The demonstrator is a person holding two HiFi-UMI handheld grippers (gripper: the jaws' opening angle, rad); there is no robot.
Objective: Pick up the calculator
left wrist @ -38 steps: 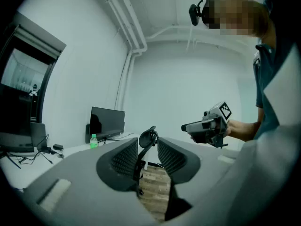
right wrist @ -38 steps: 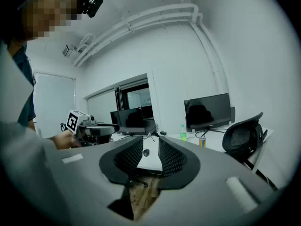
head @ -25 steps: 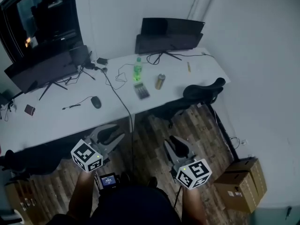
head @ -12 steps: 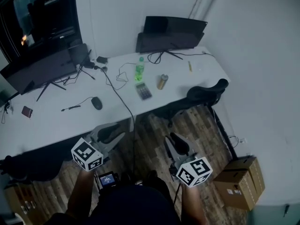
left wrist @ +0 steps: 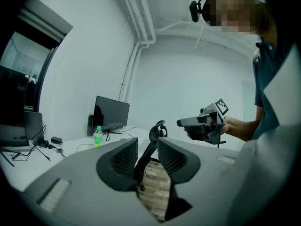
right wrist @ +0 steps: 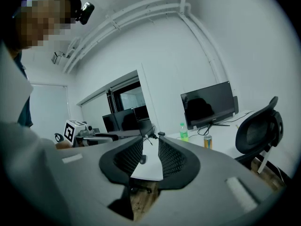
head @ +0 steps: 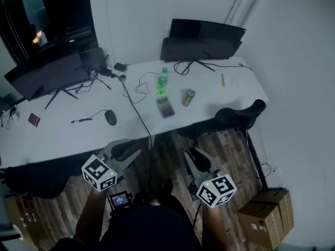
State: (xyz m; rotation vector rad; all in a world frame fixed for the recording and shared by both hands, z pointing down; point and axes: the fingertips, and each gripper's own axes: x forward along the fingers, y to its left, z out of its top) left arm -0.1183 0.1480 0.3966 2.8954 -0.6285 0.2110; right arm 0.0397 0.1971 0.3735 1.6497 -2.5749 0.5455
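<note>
White desk [head: 57, 135], calculator [head: 166, 107] well beyond left tool [head: 127, 150] and right tool [head: 192, 157], both spread, empty

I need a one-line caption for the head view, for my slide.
Left gripper and right gripper, open and empty, face the white desk holding the calculator.

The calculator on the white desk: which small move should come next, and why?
Probably bring the right gripper forward toward the dark rectangular calculator. It and the left gripper hang over the wooden floor, short of the white desk, jaws apart and empty; the calculator lies well ahead, near the desk's front edge.
</note>
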